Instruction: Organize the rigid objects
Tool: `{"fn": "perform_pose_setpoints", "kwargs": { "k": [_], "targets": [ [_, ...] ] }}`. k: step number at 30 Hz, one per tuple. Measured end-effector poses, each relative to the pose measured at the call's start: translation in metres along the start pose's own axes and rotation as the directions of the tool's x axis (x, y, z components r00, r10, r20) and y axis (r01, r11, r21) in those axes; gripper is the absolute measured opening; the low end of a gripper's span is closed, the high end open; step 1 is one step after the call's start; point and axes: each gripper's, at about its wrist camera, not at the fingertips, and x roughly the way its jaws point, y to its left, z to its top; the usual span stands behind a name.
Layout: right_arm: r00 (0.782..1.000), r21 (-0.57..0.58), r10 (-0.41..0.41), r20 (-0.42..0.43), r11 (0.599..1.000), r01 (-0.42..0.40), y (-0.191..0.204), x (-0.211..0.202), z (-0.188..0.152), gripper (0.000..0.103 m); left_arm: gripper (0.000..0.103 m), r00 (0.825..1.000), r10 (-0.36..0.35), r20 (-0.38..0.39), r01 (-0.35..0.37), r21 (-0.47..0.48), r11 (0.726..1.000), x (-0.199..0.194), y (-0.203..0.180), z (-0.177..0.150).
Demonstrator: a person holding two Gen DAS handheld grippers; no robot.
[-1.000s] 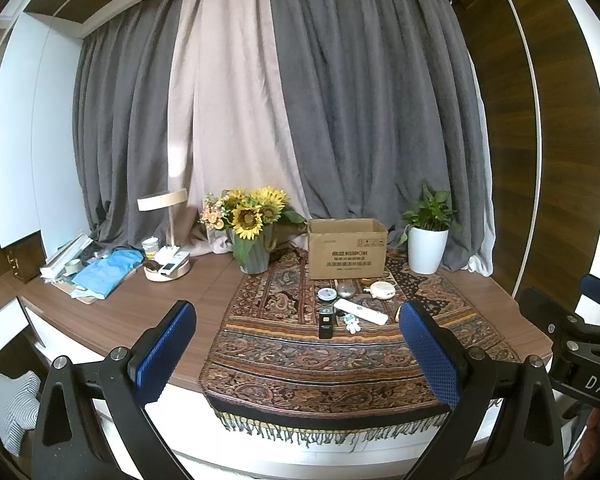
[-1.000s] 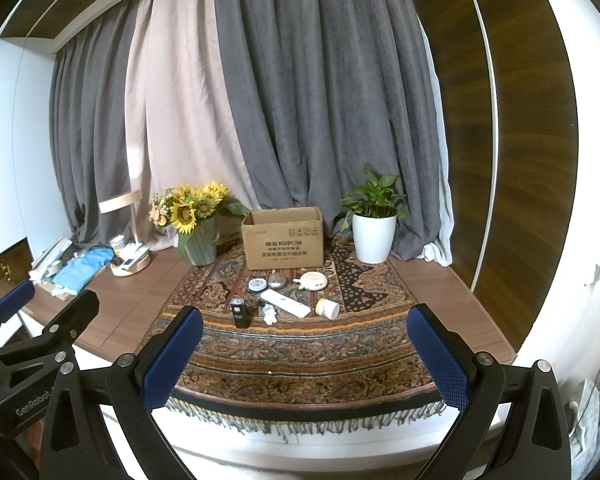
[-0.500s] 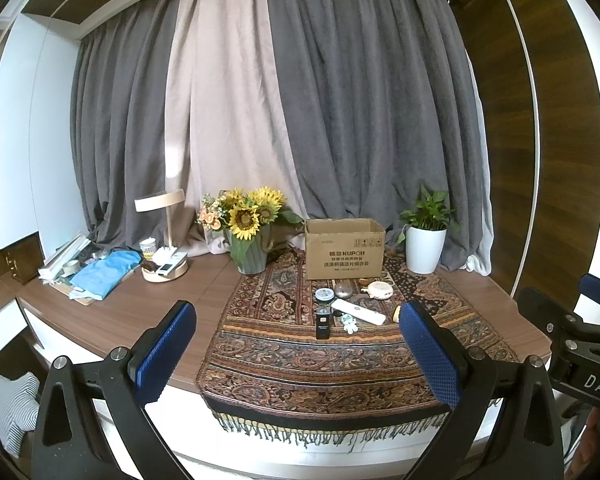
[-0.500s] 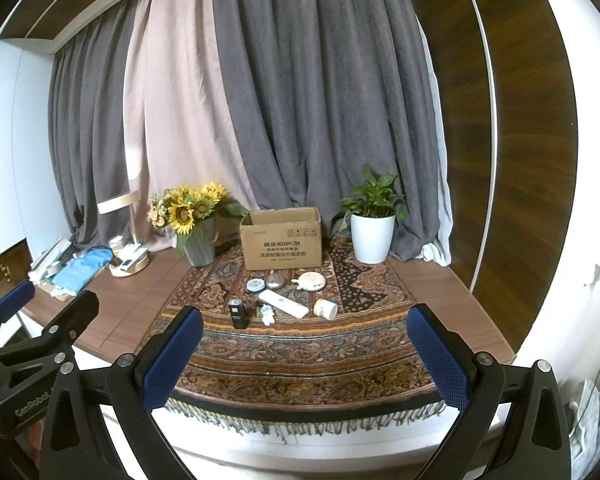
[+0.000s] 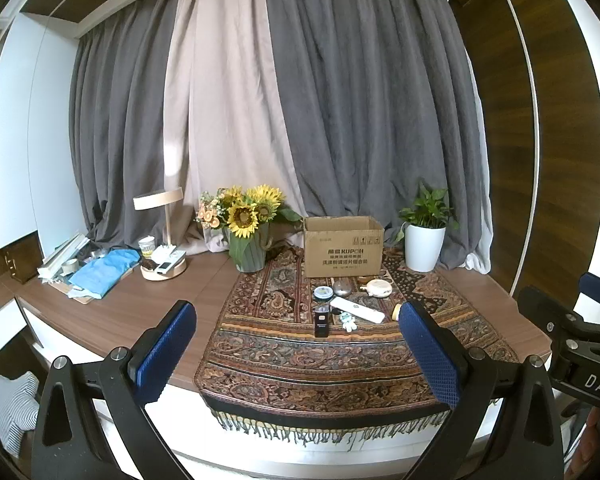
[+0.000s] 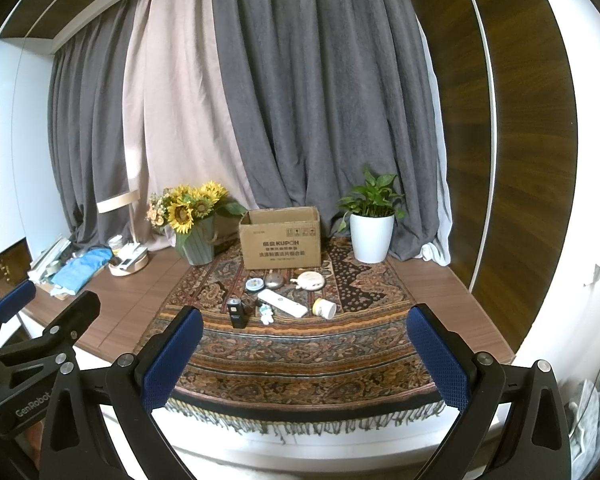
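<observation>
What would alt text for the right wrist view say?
Small items, among them a white remote and a black device, lie on a patterned rug before an open cardboard box, beyond the wide-open right gripper. Sunflowers and a potted plant flank the box.

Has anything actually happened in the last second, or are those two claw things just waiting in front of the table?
Very little changed. Both views shifted slightly, so the left gripper and right gripper drifted a touch, but neither took hold of anything. Both stayed open and empty, short of the patterned cloth. The cardboard box, white remote, black device and other small items lie where they were.
</observation>
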Motion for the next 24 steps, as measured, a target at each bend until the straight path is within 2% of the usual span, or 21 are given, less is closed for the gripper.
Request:
{"fn": "perform_pose_setpoints", "kwargs": {
  "k": [13, 20, 24],
  "targets": [
    [1.0, 0.0, 0.006, -0.005, 1.0, -0.006, 0.002, 0.004, -0.001, 0.103, 0.103, 1.0, -0.001, -0.023, 0.0, -0.012, 1.0, 0.003, 0.005, -0.005],
    [0.999, 0.014, 0.019, -0.049, 1.0, -0.018, 0.002, 0.026, -0.009, 0.103, 0.103, 0.997, 0.037, -0.062, -0.037, -0.007, 0.999, 0.028, 0.006, -0.009],
    [0.997, 0.027, 0.023, -0.076, 0.999, -0.021, 0.001, 0.046, -0.01, 0.103, 0.103, 0.995, 0.035, -0.089, -0.036, -0.01, 0.999, 0.053, 0.006, -0.008]
  ]
}}
